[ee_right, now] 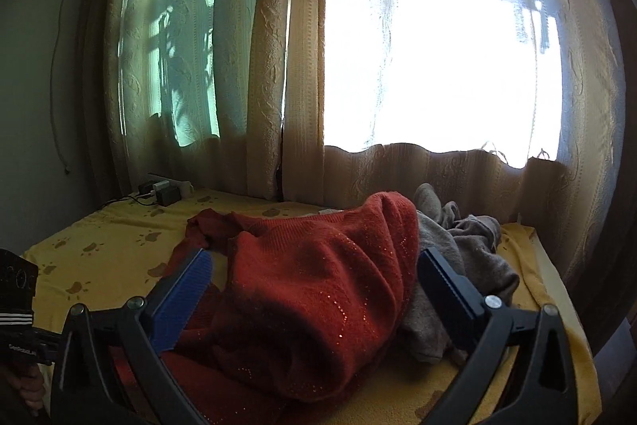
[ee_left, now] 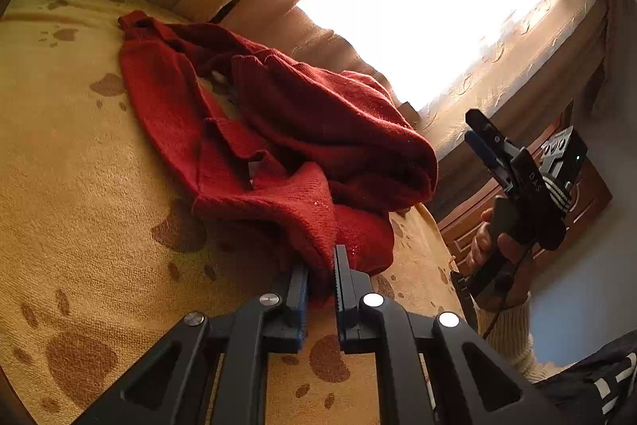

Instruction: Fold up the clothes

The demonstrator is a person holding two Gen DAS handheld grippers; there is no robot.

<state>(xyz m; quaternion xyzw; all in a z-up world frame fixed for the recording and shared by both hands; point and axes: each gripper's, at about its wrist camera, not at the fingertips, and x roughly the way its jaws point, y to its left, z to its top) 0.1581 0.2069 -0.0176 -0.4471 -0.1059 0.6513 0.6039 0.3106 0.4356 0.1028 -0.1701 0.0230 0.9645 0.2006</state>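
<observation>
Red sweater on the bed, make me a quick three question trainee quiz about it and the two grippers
1. True or false: the left gripper has its fingers shut on a fold of the red sweater.
2. What lies beside the sweater near the curtain? A) grey garment B) blue towel C) pillow
3. Fill in: the right gripper has its fingers ____, with the sweater bunched between them but not pressed.

Key
1. True.
2. A, the grey garment, on the yellow blanket.
3. Open.
</observation>
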